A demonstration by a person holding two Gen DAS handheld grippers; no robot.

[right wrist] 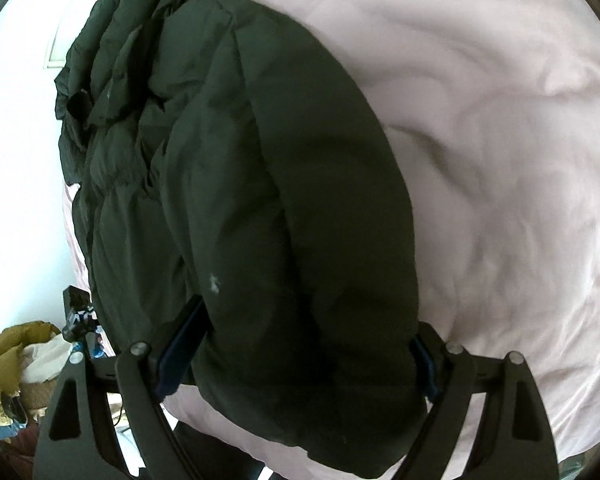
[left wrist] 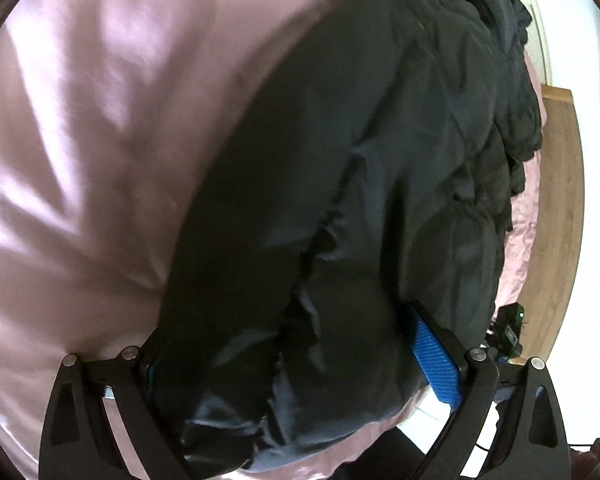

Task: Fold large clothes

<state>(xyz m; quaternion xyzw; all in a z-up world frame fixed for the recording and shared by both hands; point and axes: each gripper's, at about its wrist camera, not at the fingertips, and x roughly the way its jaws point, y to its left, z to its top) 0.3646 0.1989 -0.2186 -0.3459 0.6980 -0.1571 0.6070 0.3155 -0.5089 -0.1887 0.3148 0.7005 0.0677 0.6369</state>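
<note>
Left wrist view, lowest in frame: the left gripper (left wrist: 288, 356) has its fingers either side of a thick bunch of the dark padded jacket (left wrist: 360, 168), pinching it, one blue pad (left wrist: 432, 356) showing at lower right. The right wrist view shows the right gripper (right wrist: 300, 352) likewise clamped around a rounded, doubled-over part of the same jacket. Higher in both frames the jacket stretches away across the pink bedsheet (left wrist: 100, 120), bunching into loose quilted folds toward the top. At the left edge of the right view lies a heap of other clothes (right wrist: 16, 356). By my judgement, folding is under way; the far end remains rumpled and unfolded.
</note>
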